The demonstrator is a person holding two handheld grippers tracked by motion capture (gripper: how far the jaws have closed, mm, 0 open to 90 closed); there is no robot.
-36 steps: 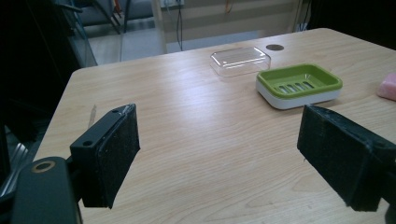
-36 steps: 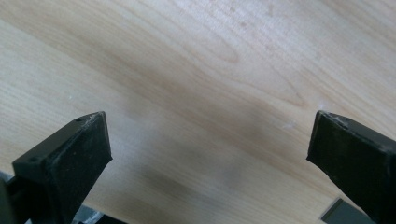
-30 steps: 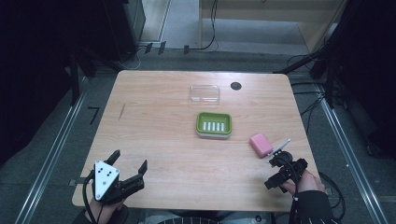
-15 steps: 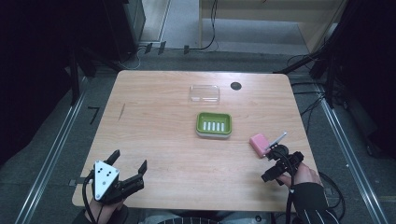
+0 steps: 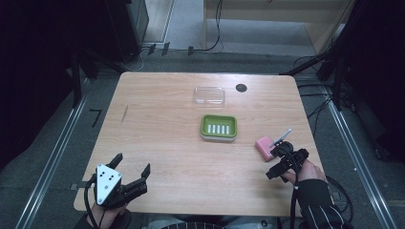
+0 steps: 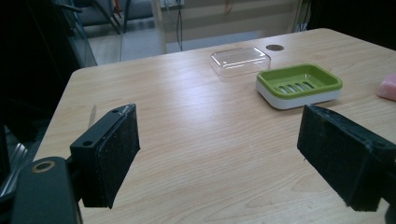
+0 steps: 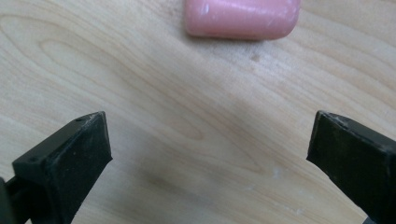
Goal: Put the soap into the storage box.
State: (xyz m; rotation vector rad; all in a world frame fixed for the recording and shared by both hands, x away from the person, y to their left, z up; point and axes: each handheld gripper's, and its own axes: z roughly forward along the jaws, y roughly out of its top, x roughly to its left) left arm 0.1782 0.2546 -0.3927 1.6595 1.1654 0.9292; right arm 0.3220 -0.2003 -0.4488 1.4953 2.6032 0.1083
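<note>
Directly ahead of the right gripper (image 7: 210, 154), a pink soap bar (image 7: 242, 17) lies on the table (image 5: 162, 129), clear of its 2 wide-open, empty jaws. Beyond sits a green soap dish (image 5: 219, 127). Left gripper (image 5: 130, 177): jaws spread wide, empty.

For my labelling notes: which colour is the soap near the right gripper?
Pink; the soap shows best in the right gripper view.

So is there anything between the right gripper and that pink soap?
No. In the right gripper view, only bare wooden table lies between the open right gripper and the pink soap.
</note>
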